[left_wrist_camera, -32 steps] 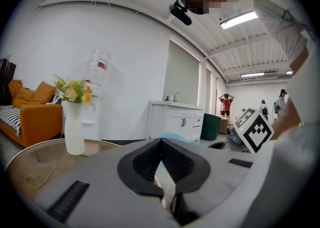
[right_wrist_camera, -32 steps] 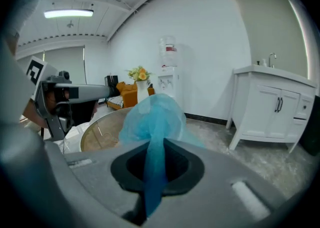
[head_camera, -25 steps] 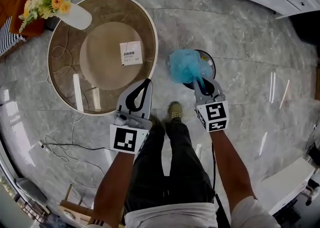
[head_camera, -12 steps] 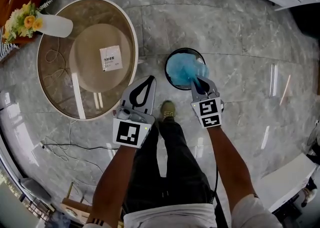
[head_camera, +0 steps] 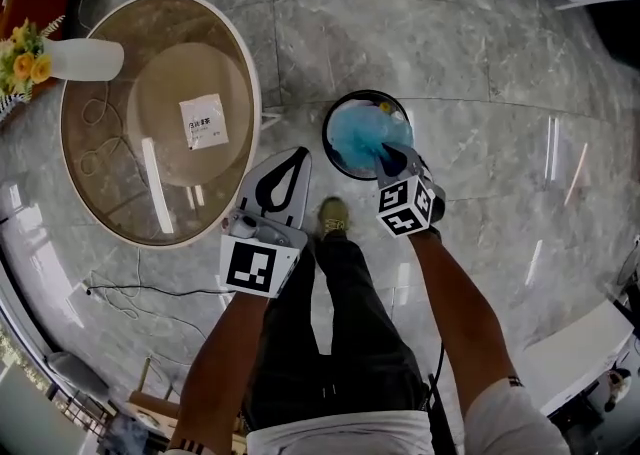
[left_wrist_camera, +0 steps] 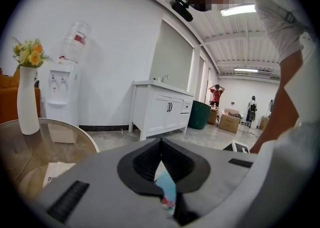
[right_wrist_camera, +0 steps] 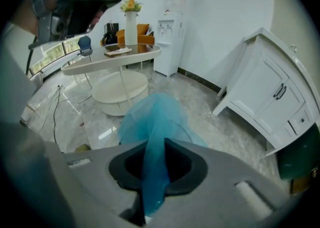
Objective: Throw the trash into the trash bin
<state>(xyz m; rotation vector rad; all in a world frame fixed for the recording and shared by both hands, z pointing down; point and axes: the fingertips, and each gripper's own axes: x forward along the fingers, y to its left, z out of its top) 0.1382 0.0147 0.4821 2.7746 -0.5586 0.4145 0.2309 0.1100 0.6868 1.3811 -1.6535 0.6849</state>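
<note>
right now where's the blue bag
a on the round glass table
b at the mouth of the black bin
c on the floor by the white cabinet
b: in the head view the blue bag shows inside the round rim of the black bin, away from the table.

Bright, even indoor light fills all three views. In the head view the polished floor [head_camera: 480, 63] throws back pale streaks of glare at the right, and another streak lies on the glass bench [head_camera: 100, 173]. Straight lines bow towards the edges, and the corners go dark. In the left gripper view a ceiling strip lamp [left_wrist_camera: 242, 9] burns out to plain white, and the picture sits inside a black round surround. In the right gripper view daylight comes through windows [right_wrist_camera: 47, 54] at the left. The blue bag [right_wrist_camera: 155, 122] close to the lens is soft, while the room beyond it is sharper.
</note>
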